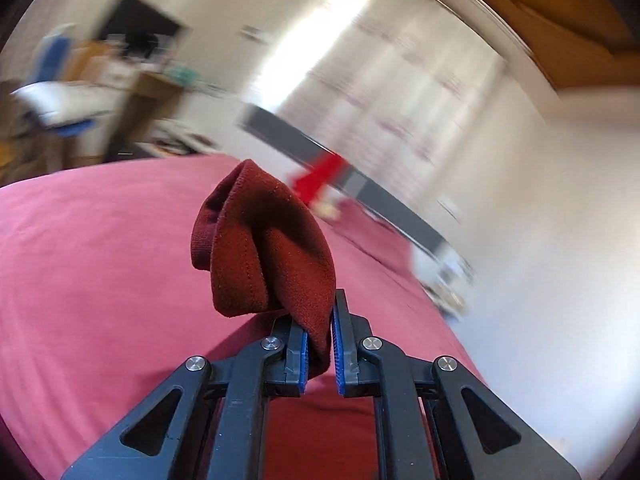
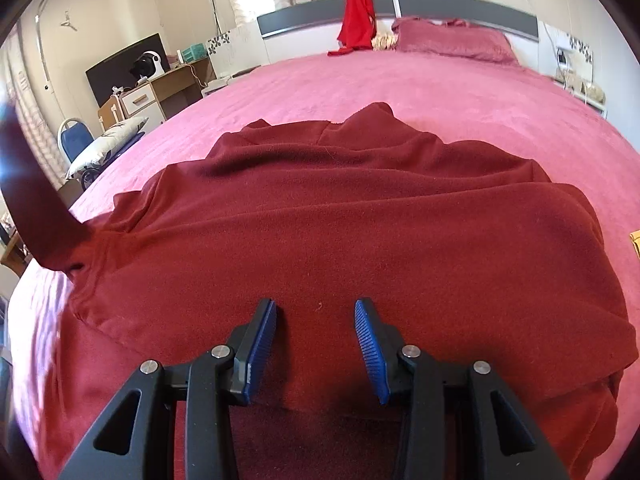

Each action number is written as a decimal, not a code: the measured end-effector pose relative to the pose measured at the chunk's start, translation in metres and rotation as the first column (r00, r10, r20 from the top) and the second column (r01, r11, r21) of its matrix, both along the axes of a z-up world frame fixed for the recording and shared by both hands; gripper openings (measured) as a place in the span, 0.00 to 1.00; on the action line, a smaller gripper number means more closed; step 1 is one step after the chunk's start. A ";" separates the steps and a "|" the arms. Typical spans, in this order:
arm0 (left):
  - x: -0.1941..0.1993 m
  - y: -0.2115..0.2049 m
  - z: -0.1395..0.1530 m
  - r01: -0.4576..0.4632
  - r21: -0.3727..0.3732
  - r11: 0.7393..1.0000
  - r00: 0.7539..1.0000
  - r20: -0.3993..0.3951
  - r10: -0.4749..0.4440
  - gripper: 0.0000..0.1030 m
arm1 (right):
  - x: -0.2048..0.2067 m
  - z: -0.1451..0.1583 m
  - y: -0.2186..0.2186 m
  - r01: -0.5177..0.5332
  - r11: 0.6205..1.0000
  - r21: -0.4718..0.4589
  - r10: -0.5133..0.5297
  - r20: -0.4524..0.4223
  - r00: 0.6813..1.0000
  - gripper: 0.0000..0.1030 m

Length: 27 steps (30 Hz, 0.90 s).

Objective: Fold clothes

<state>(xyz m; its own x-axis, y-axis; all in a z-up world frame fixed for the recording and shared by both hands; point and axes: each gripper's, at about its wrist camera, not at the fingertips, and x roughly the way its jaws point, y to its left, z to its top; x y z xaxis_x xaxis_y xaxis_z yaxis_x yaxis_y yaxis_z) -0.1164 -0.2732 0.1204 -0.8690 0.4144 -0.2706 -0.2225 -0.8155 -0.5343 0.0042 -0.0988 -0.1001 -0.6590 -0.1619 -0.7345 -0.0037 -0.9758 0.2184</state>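
A dark red sweater (image 2: 360, 232) lies spread on the pink bed (image 2: 400, 80), its body bunched in soft folds. My right gripper (image 2: 316, 344) is open and empty, its blue pads just above the sweater's near part. My left gripper (image 1: 320, 344) is shut on the end of a sweater sleeve (image 1: 260, 248), whose cuff stands up bunched above the fingers. In the right wrist view that sleeve (image 2: 36, 208) rises blurred at the far left, lifted off the bed. The left wrist view is motion-blurred.
A bright red garment (image 2: 356, 24) hangs over the grey headboard (image 2: 460, 12), next to a pink pillow (image 2: 452, 40). A desk (image 2: 168, 88), a dark screen and a blue chair (image 2: 76, 136) with a pillow stand left of the bed.
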 end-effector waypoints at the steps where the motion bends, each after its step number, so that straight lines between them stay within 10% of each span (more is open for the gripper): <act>1: -0.004 0.029 -0.004 0.030 -0.033 0.999 0.999 0.017 -0.029 0.11 | 0.001 0.003 0.004 0.008 1.000 -0.026 -0.008 0.008 1.000 0.41; 5: -0.018 0.146 -0.022 0.153 -0.158 0.975 0.986 0.096 -0.139 0.16 | 0.018 0.016 0.039 0.097 0.980 -0.176 -0.093 0.030 0.995 0.41; 9: -0.032 0.262 -0.040 0.279 -0.270 0.921 0.954 0.186 -0.235 0.65 | 0.047 0.018 0.087 0.210 0.936 -0.283 -0.200 0.062 0.978 0.41; 15: 0.005 0.316 -0.099 0.481 -0.295 0.826 0.848 0.396 -0.352 0.65 | 0.088 0.009 0.142 0.324 0.867 -0.378 -0.290 0.146 0.946 0.40; 18: 0.042 0.303 -0.092 0.512 -0.343 0.788 0.851 0.329 -0.410 0.66 | 0.097 0.009 0.145 0.323 0.861 -0.394 -0.287 0.149 0.946 0.40; 21: 0.060 0.253 -0.087 0.390 -0.507 0.769 0.919 0.162 -0.359 0.69 | 0.094 0.012 0.138 0.289 0.861 -0.418 -0.251 0.145 0.957 0.41; 27: 0.012 0.129 -0.110 0.082 -0.677 0.732 0.991 0.131 0.010 0.69 | 0.068 0.029 0.116 0.213 0.894 -0.395 -0.185 0.110 0.977 0.41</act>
